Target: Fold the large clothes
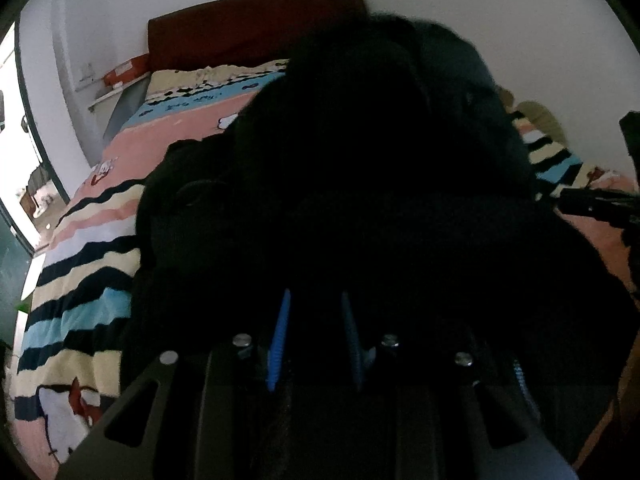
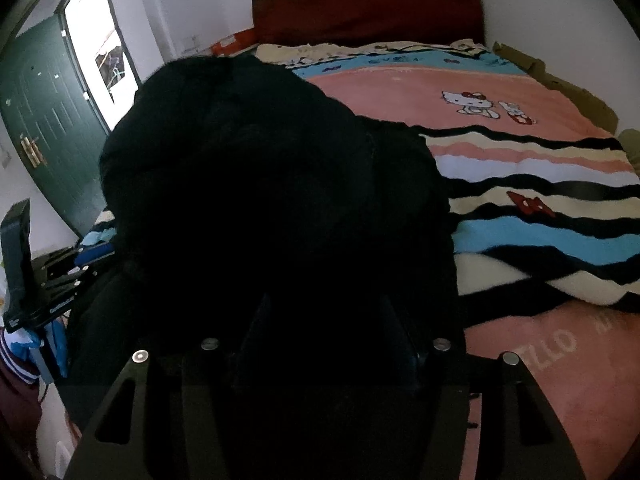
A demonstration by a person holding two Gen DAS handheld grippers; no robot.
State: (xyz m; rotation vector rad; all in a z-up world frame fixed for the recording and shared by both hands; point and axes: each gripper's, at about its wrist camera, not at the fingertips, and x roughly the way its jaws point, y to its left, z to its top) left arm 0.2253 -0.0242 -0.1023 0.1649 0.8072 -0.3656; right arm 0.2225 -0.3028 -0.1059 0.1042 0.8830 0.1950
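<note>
A large black garment fills the middle of the left wrist view, bunched and lifted above the bed. My left gripper has its blue fingers closed in on a fold of this black cloth. The same garment fills the right wrist view. My right gripper has dark fingers pressed into the cloth; the cloth hides their tips. The right gripper shows at the right edge of the left wrist view. The left gripper shows at the left edge of the right wrist view.
The bed carries a striped pink, blue and cream cartoon blanket, also in the left wrist view. A dark red headboard stands against the white wall. A green door and bright doorway are at the left.
</note>
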